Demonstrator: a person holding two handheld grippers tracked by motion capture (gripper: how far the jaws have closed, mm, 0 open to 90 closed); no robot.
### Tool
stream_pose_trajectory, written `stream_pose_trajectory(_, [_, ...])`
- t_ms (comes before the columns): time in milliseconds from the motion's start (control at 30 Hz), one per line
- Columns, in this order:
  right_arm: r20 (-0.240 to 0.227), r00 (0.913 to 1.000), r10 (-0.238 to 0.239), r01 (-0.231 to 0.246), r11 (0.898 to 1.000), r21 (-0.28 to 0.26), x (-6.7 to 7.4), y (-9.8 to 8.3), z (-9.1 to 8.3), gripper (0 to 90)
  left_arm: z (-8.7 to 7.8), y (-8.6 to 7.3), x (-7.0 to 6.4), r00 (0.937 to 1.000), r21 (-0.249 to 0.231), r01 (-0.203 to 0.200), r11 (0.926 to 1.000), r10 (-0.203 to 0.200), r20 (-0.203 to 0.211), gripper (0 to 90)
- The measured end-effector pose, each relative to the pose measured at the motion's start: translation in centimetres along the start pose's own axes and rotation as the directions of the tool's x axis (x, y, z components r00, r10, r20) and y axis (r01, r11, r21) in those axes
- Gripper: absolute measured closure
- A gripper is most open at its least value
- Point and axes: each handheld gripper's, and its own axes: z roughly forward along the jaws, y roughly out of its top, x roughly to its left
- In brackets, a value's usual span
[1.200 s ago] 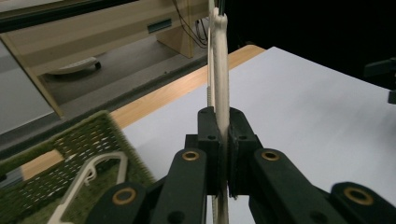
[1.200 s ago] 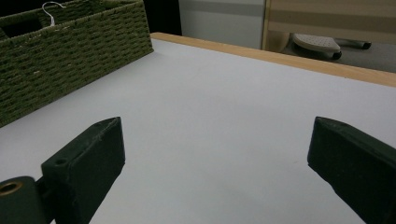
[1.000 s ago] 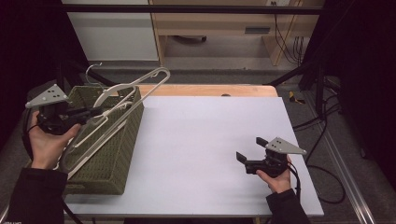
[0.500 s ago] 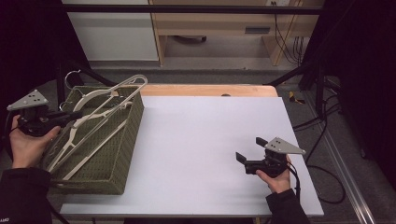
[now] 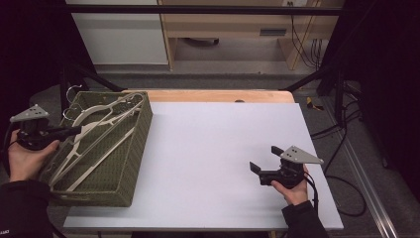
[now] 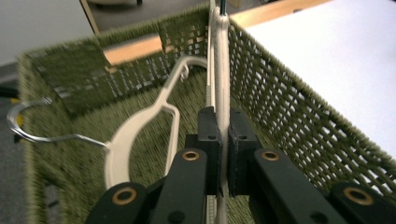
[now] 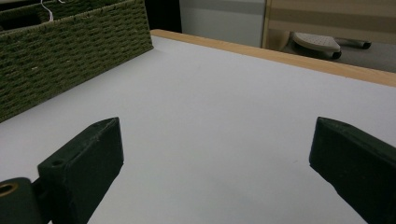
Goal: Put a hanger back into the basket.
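Hangers are going into the green woven basket [image 5: 130, 163] at nine o'clock on the table; your left gripper [image 6: 223, 140] is clamped on a cream hanger [image 6: 222, 70], held down inside the basket beside another hanger [image 6: 140, 126] with its wire hook [image 6: 28, 130] over the far wall. Next you probably lower it flat and let go, keeping clear of the basket rim. Your right gripper [image 5: 261, 171] rests at four o'clock, jaws apart, on the white tabletop [image 5: 218, 148], with plenty of room to move

I see the left hand-held gripper [image 5: 74, 131] drop toward the near-left; its clamped cream plastic hanger [image 5: 101, 121] now lies lower inside the green woven basket [image 5: 130, 163].
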Motion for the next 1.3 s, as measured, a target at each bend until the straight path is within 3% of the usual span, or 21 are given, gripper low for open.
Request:
stream_pose_trajectory(267, [-0.001,1.0000,0.001,-0.001,1.000,-0.001,0.0,0.0,0.0,3.8,2.4,-2.4,0.3,0.9969,0.057,0.076,0.9955,-0.077,0.017,85.8])
stream_pose_trajectory(400, [-0.002,1.0000,-0.002,0.002,1.000,0.001,0.0,0.0,0.0,3.9,2.9,-3.3,0.7,0.9887,0.044,0.143,0.9888,-0.145,0.041,85.1])
stream_pose_trajectory(500, [-0.001,1.0000,-0.004,0.004,1.000,0.000,0.0,0.0,0.0,3.9,3.3,-3.9,1.2,0.9866,0.094,0.163,0.9821,-0.162,-0.021,84.0])
stream_pose_trajectory(567, [-0.002,1.0000,-0.002,0.002,1.000,0.000,0.0,0.0,0.0,3.9,3.4,-4.2,1.5,0.9830,0.092,0.180,0.9794,-0.175,-0.056,83.4])
stream_pose_trajectory(667, [-0.002,1.0000,-0.005,0.005,1.000,0.003,0.0,0.0,0.0,3.8,3.7,-4.3,1.8,0.9727,0.104,0.212,0.9718,-0.199,-0.119,82.1])
stream_pose_trajectory(733, [-0.003,1.0000,-0.004,0.004,1.000,0.005,0.0,0.0,0.0,3.8,3.8,-4.3,1.8,0.9665,0.140,0.213,0.9670,-0.187,-0.176,79.8])
stream_pose_trajectory(800, [-0.002,1.0000,-0.003,0.003,1.000,0.002,0.0,0.0,0.1,3.9,3.9,-4.4,1.9,0.9568,0.166,0.227,0.9596,-0.188,-0.222,70.4])
stream_pose_trajectory(833, [-0.001,1.0000,-0.003,0.003,1.000,0.003,0.0,0.0,0.1,3.9,3.7,-4.6,1.9,0.9562,0.172,0.227,0.9585,-0.186,-0.226,68.6])
stream_pose_trajectory(933, [-0.004,1.0000,-0.004,0.004,1.000,0.007,0.0,-0.1,0.2,3.9,3.4,-4.8,1.9,0.9445,0.151,0.245,0.9578,-0.200,-0.261,57.3])
stream_pose_trajectory(1000, [-0.003,1.0000,0.003,-0.003,1.000,0.007,0.0,-0.1,0.3,3.9,2.9,-4.9,1.9,0.9412,0.121,0.246,0.9618,-0.207,-0.267,48.9])
stream_pose_trajectory(1133, [-0.007,1.0000,0.003,-0.003,1.000,0.006,0.1,-0.1,0.5,3.9,1.7,-4.5,1.4,0.9466,0.030,0.226,0.9736,-0.212,-0.243,40.2])
stream_pose_trajectory(1200, [-0.010,0.9999,0.007,-0.007,1.000,0.008,0.2,-0.1,0.6,3.8,1.1,-4.2,0.7,0.9532,-0.022,0.210,0.9775,-0.210,-0.218,36.8])
stream_pose_trajectory(1233, [-0.010,0.9999,0.005,-0.005,1.000,0.007,0.2,-0.1,0.6,3.8,0.7,-4.0,0.1,0.9611,-0.054,0.194,0.9795,-0.201,-0.190,35.9])
stream_pose_trajectory(1300, [-0.009,0.9999,0.006,-0.006,1.000,0.005,0.2,0.0,0.5,3.6,0.2,-3.6,-1.1,0.9711,-0.114,0.176,0.9778,-0.191,-0.143,32.7])
